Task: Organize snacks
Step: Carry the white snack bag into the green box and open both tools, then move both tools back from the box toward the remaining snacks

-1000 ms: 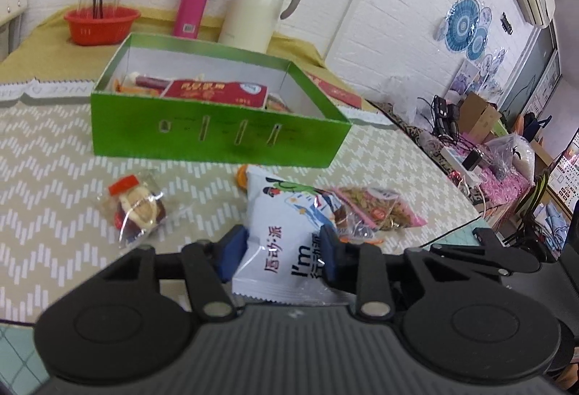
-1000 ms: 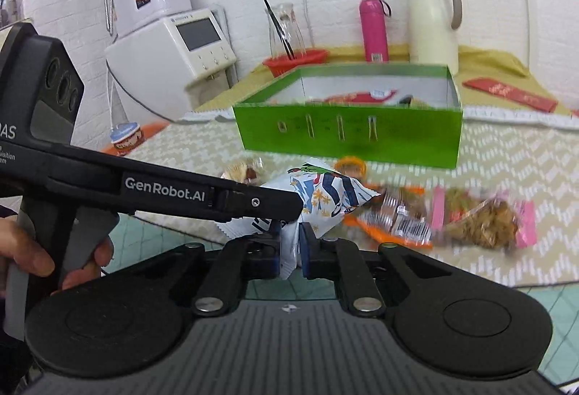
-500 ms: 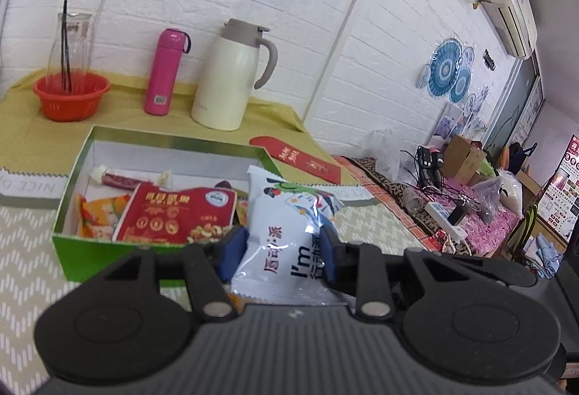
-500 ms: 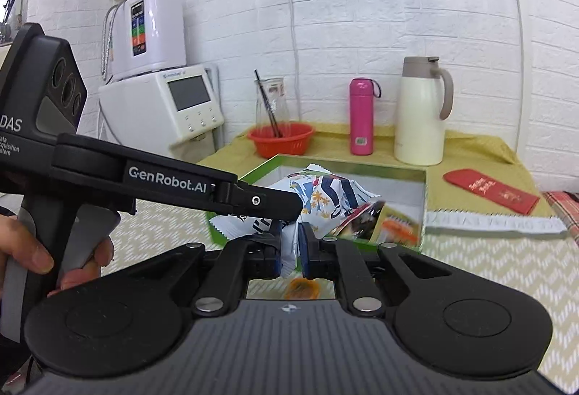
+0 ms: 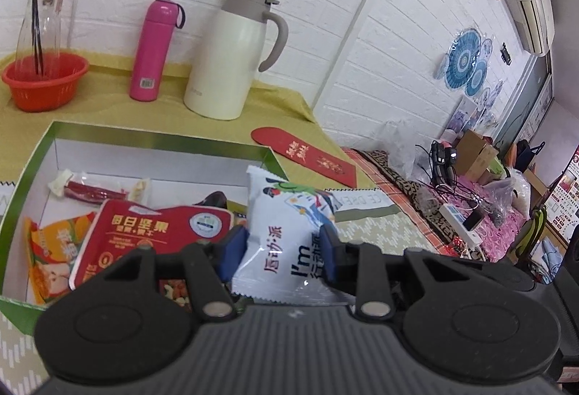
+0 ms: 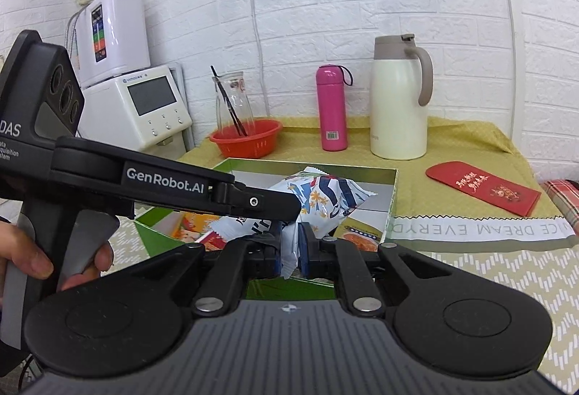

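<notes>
A white snack packet (image 5: 286, 232) with blue print hangs over the green box (image 5: 43, 141), held from two sides. My left gripper (image 5: 284, 246) is shut on its wide body, blue pads pressing either side. My right gripper (image 6: 291, 246) is shut on a thin edge of the same packet (image 6: 322, 199). The left gripper's black body (image 6: 163, 185) crosses the right wrist view, with a person's hand (image 6: 32, 261) on its handle. Inside the box lie a red nut packet (image 5: 144, 232), an orange packet (image 5: 54, 254) and a red stick snack (image 5: 94, 192).
Behind the box stand a cream thermos jug (image 5: 231, 58), a pink bottle (image 5: 155, 51) and a red basket (image 5: 43, 80) holding a glass carafe. A red envelope (image 5: 307, 156) lies to the right. White appliances (image 6: 134, 105) stand at the left wall.
Both grippers carried the white packet up off the table and forward, until it hangs over the green box. The loose snacks on the table have dropped out of view.
</notes>
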`<state>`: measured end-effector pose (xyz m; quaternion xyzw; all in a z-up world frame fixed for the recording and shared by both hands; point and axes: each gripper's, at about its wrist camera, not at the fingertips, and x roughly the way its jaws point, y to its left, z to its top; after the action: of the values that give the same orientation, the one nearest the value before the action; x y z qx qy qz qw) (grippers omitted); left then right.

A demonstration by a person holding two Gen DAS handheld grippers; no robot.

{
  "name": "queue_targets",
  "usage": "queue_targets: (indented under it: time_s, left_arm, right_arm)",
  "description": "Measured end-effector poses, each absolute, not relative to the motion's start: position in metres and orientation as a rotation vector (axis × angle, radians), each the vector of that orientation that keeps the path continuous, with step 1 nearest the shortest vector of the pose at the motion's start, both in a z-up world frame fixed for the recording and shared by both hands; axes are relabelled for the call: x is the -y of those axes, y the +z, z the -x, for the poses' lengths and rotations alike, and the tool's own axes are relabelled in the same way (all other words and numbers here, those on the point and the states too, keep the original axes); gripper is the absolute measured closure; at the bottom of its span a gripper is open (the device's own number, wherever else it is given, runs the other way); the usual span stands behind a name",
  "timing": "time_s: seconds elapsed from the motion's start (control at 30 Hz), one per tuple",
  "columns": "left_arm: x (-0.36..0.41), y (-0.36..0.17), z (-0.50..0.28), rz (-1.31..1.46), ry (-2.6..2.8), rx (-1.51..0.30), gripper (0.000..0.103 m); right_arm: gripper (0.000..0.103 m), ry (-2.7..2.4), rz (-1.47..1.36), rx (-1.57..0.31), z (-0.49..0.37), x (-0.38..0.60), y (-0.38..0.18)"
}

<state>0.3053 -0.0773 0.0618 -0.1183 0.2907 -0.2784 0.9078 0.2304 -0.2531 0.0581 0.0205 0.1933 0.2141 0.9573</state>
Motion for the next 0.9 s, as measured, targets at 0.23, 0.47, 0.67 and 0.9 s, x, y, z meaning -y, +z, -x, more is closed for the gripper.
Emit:
queue_targets:
  time_s: [0.23,0.47,0.67,0.9]
  left_arm:
    - [0.076,0.05,-0.322,0.249,-0.524,-0.596,0.023]
    - [0.068,0.051,-0.313,0.152,-0.365,-0.516,0.014]
    - [0.06,0.056,-0.303,0.166,-0.34,-0.524,0.014]
    - [0.055,0.072,-0.278,0.157,-0.325,-0.497,0.014]
  right_arm:
    - [0.065,0.436,-0.015,-0.374,-0.249,0.255,0.043]
    - [0.0,0.402,0.09,-0.325,-0.24,0.248,0.039]
    - [0.0,0.399,0.105,-0.333,-0.231,0.242,0.043]
    - [0.0,0.382,0.104,-0.329,-0.213,0.238,0.055]
